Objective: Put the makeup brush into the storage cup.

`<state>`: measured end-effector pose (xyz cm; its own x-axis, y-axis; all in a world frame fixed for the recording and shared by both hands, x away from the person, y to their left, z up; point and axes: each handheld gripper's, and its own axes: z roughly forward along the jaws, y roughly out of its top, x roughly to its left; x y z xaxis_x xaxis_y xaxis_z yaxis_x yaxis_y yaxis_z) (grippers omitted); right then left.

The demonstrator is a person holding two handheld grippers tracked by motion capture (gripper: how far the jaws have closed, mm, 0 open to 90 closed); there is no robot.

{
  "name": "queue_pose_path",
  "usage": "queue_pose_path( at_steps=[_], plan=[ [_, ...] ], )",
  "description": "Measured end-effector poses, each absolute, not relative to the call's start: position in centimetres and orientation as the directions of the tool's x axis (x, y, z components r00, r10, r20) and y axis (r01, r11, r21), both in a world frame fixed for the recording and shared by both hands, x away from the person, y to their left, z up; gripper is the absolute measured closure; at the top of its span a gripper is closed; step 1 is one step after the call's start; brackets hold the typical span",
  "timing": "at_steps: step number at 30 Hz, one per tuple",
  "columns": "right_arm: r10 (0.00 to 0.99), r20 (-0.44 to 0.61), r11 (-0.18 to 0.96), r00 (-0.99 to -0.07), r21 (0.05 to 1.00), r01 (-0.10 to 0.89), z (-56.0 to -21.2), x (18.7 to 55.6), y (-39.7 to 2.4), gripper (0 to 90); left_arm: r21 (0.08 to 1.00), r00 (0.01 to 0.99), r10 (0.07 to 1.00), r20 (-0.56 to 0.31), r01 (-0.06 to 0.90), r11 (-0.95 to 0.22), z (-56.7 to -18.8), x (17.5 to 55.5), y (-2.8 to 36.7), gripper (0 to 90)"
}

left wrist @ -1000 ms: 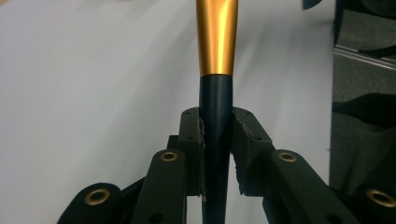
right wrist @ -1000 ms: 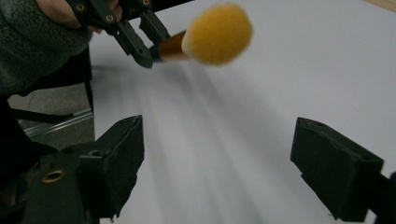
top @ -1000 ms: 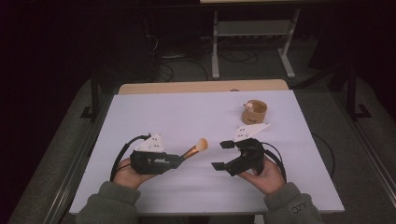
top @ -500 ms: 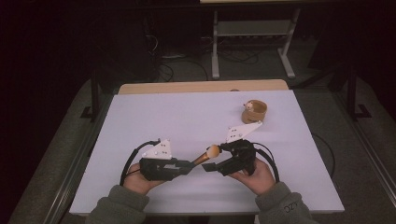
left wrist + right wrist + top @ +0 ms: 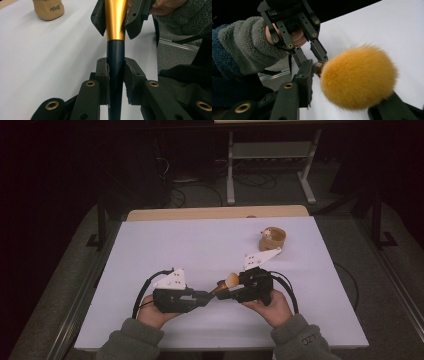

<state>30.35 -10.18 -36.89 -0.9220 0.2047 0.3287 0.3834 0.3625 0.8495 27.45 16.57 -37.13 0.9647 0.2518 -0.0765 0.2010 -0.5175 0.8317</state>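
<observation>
Clearly brush: navy handle, gold ferrule; fluffy orange head.

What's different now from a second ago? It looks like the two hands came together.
Yes. The left gripper, shut on the makeup brush, moved right, and the right gripper came left to meet it. The right gripper's jaws now stand on either side of the brush's gold collar, not visibly clamped. The small tan pouch stayed where it was on the table.
</observation>
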Motion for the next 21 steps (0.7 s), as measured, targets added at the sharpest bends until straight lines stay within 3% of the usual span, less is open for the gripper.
queue_pose_path(
  at_steps=[6,21],
  plan=[
    [0.188,0.366,0.353,-0.911,0.841,0.41,-37.04,30.56,-10.16,67.4,0.828,0.965,0.253,-0.068,0.196,-0.525,-37.25,27.4,16.33,74.9],
    [0.17,0.395,0.339,-0.903,0.837,0.429,-37.24,30.53,-9.93,68.5,0.808,0.967,0.249,-0.043,0.181,-0.56,-37.5,27.26,15.56,75.3]
  ],
)
